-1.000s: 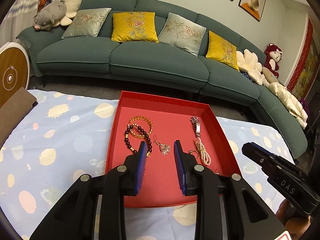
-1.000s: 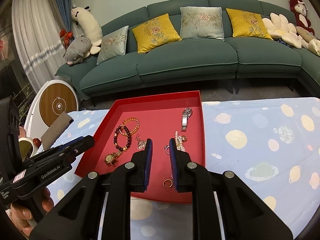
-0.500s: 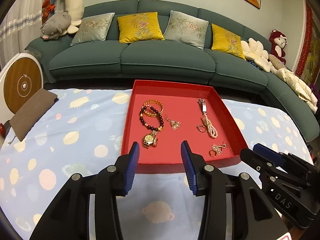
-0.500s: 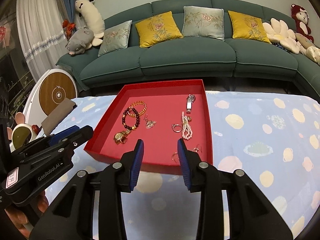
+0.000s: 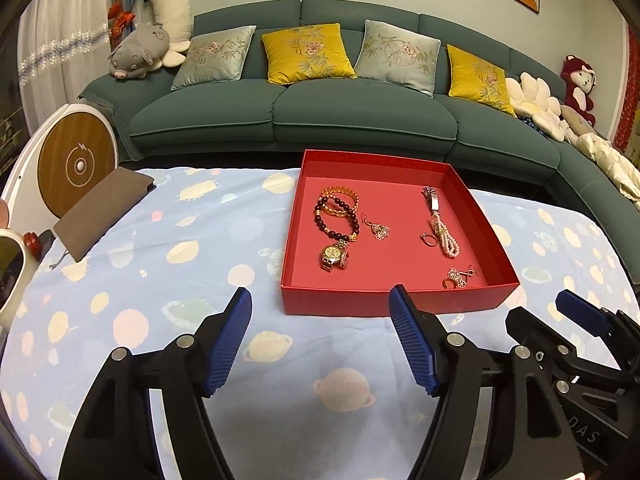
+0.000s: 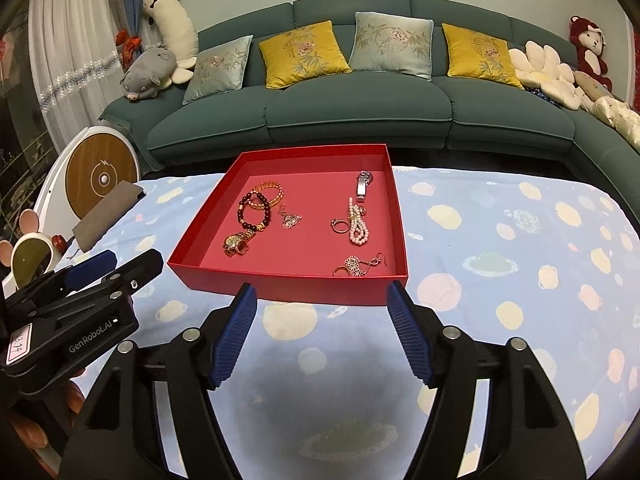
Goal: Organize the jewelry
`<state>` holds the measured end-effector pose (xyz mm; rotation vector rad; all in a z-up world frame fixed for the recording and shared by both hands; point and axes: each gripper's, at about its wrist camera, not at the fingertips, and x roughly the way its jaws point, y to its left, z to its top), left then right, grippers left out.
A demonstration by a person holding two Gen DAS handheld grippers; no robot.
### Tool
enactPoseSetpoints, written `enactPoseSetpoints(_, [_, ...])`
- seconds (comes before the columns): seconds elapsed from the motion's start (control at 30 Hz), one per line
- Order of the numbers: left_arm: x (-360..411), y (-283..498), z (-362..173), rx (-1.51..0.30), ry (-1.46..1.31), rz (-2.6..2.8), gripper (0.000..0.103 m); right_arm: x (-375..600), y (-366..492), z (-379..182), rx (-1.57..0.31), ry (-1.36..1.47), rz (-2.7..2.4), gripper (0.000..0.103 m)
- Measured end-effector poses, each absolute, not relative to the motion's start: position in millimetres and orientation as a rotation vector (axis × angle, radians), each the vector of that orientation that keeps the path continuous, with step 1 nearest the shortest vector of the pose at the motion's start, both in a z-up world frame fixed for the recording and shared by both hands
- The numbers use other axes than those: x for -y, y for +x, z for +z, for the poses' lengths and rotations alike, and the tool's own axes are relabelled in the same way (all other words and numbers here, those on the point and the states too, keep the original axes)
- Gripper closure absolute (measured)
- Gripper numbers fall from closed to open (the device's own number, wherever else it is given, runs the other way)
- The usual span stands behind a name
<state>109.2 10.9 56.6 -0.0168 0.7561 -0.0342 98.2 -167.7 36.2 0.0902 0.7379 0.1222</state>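
A red tray point(image 5: 384, 304) point(image 6: 288, 286) sits on the blue patterned tablecloth. Inside lie a gold bangle point(image 5: 340, 200), a dark bead bracelet point(image 5: 336, 220), a gold watch point(image 5: 332, 256), a silver watch point(image 5: 433, 200), a pearl bracelet point(image 5: 446, 238), a ring point(image 5: 428, 239) and earrings point(image 5: 458, 276). My left gripper point(image 5: 320, 308) is open and empty, just in front of the tray's near wall. My right gripper point(image 6: 320, 304) is open and empty, also just in front of the near wall. Each gripper shows at the side of the other's view.
A brown notebook point(image 5: 102, 208) lies at the table's left edge beside a round white-and-wood device point(image 5: 76, 164). A small mirror point(image 6: 30, 260) stands at the near left. A green sofa point(image 5: 360, 120) with cushions runs behind the table.
Both grippers have pulled back from over the tray to in front of its near wall, and both have opened wide. The jewelry has not moved.
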Motion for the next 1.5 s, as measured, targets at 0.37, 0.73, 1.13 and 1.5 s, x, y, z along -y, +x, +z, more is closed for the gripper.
enactPoseSetpoints(0.37, [-3, 114, 47, -0.773, 0.036, -0.012, 0.028, 165, 105, 26, -0.778, 0.069, 0.112, 0.024])
enactPoseSetpoints(0.73, [-1, 116, 42, -0.784, 0.04, 0.018, 0.028, 166, 108, 18, -0.798, 0.077, 0.088, 0.021])
enactPoseSetpoints(1.13, [-1, 117, 37, -0.789, 0.044, 0.041, 0.028, 162, 109, 16, -0.8, 0.066, 0.078, 0.021])
enactPoseSetpoints(1.5, [-2, 116, 35, -0.784, 0.048, 0.07, 0.028, 160, 106, 17, -0.797, 0.064, 0.061, 0.021])
